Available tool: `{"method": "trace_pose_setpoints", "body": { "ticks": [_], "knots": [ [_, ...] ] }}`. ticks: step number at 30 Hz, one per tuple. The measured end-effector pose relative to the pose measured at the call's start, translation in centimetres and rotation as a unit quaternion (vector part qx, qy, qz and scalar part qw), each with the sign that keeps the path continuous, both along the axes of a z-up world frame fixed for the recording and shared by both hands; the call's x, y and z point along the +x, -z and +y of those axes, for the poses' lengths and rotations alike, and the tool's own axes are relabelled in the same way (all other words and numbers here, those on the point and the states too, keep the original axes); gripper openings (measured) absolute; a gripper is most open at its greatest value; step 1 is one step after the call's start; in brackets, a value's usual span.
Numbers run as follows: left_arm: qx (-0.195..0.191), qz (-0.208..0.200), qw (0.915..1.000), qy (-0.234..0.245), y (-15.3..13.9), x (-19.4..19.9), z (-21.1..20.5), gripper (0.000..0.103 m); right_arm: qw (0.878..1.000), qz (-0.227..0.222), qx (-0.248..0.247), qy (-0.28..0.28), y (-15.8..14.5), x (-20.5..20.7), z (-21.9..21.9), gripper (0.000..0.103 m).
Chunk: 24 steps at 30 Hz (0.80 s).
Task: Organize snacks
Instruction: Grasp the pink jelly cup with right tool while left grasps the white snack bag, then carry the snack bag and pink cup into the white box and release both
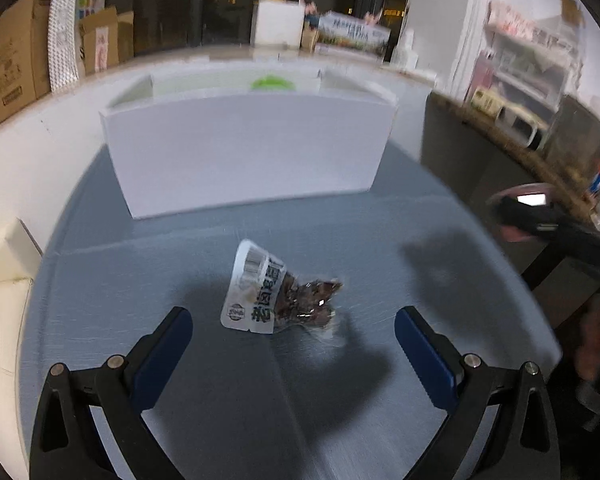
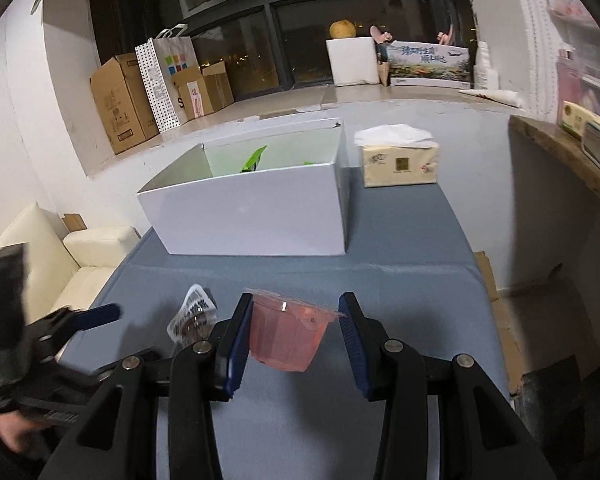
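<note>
A white and clear snack packet [image 1: 272, 296] with dark contents lies on the grey-blue table, just ahead of my open left gripper [image 1: 294, 320]; it also shows in the right wrist view [image 2: 192, 316]. My right gripper [image 2: 296, 312] is shut on a pink jelly cup [image 2: 290, 332] and holds it above the table. A white box [image 1: 244, 152] stands at the back of the table with green packets [image 2: 254, 160] inside; it also shows in the right wrist view [image 2: 256, 208].
A tissue pack [image 2: 400, 162] stands right of the box. Cardboard boxes [image 2: 120, 100] and a paper bag line the windowsill. A cream sofa [image 2: 60, 256] is left of the table, a wooden counter [image 2: 572, 152] right.
</note>
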<state>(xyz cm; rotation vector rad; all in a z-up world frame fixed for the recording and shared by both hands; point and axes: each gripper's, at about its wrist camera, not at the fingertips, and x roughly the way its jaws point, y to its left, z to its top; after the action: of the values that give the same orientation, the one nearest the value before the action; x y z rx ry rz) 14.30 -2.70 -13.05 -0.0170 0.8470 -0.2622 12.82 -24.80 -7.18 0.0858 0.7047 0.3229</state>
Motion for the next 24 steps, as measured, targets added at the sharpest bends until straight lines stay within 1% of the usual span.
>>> {"method": "trace_pose_setpoints", "body": {
  "ticks": [2,5,7,11,12,13,14,16,17,18,19,20,21,22,24],
  "knots": [
    [0.018,0.014,0.9997,0.0,1.4,1.2,-0.5,0.103,1.0,0.004,0.008,0.002,0.2,-0.7,-0.6,0.046],
    [0.021,0.036,0.9991,0.01,2.9,2.6,-0.8,0.103,1.0,0.005,0.009,0.006,0.5,-1.5,-1.0,0.046],
    [0.038,0.048,0.9981,0.004,3.6,3.4,-0.8,0.102,1.0,0.009,0.009,0.007,0.8,-1.7,-1.1,0.046],
    [0.039,0.042,0.9983,0.013,3.9,3.5,-0.6,0.099,1.0,0.011,0.013,0.007,1.1,-1.9,-1.3,0.046],
    [0.043,0.036,0.9983,0.018,3.8,3.4,-0.7,0.089,1.0,0.01,0.014,0.006,1.1,-1.9,-1.2,0.046],
    [0.051,0.032,0.998,0.021,3.8,3.4,-0.9,0.082,1.0,0.01,0.015,0.006,1.1,-1.9,-1.2,0.046],
    [0.057,0.031,0.9976,0.025,3.7,3.3,-1.1,0.08,1.0,0.01,0.016,0.005,1.1,-2.0,-1.2,0.046],
    [0.06,0.026,0.9973,0.032,3.5,3.0,-1.1,0.059,1.0,0.01,0.017,0.003,1.1,-2.0,-1.0,0.046],
    [0.055,0.028,0.9975,0.033,3.5,3.0,-1.1,0.059,1.0,0.01,0.017,0.002,1.2,-1.9,-0.9,0.046],
    [0.05,0.029,0.9978,0.033,3.5,3.0,-0.9,0.056,1.0,0.011,0.016,0.002,1.3,-1.9,-0.9,0.046],
    [0.043,0.027,0.9981,0.035,3.5,2.9,-0.8,0.052,1.0,0.012,0.016,0.002,1.3,-1.9,-0.8,0.046],
    [0.038,0.023,0.9984,0.034,3.3,2.7,-0.7,0.043,1.0,0.013,0.017,0.001,1.4,-1.9,-0.8,0.046],
    [0.03,0.024,0.9987,0.034,3.1,2.6,-0.6,0.039,1.0,0.012,0.016,0.0,1.4,-1.9,-0.7,0.046],
    [0.03,0.025,0.9987,0.032,2.9,2.4,-0.7,0.039,1.0,0.012,0.016,0.0,1.4,-2.0,-0.6,0.046],
    [0.046,0.011,0.9981,0.039,2.2,1.6,-1.2,0.039,1.0,0.012,0.016,-0.001,1.5,-2.0,-0.5,0.046]
  ]
}}
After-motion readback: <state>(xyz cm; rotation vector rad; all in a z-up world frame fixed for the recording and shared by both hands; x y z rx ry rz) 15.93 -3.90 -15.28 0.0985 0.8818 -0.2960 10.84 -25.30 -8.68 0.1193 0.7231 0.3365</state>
